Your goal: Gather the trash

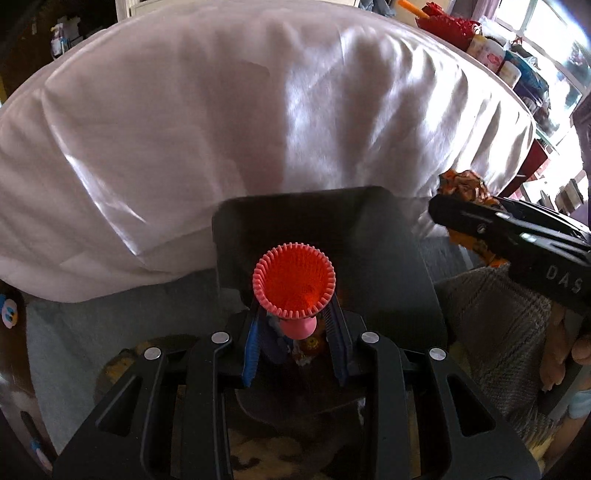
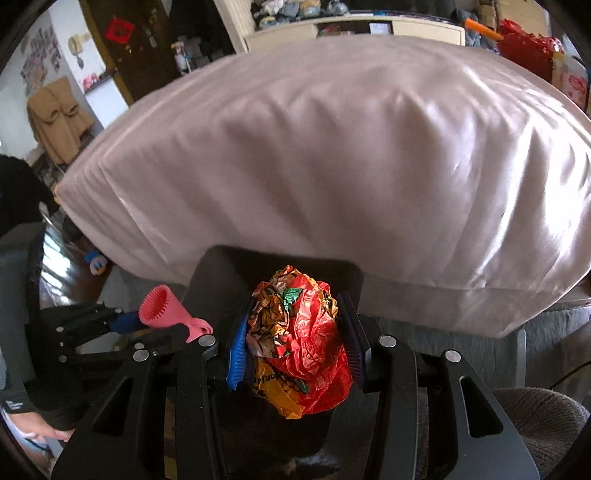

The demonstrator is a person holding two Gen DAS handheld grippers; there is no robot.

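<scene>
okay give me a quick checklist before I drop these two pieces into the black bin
1. Left gripper clamped on the pink brush cup: ok.
2. Right gripper clamped on the crumpled wrapper: ok.
3. Black bin below the pink brush cup: ok.
4. Black bin below the wrapper, right wrist view: ok.
5. The two grippers apart from each other: ok.
6. Room left inside the bin: cannot tell.

A lived-in home bedroom — white-sheeted bed [image 2: 332,147], hanging coat [image 2: 55,118], cluttered shelves [image 2: 354,26]
</scene>
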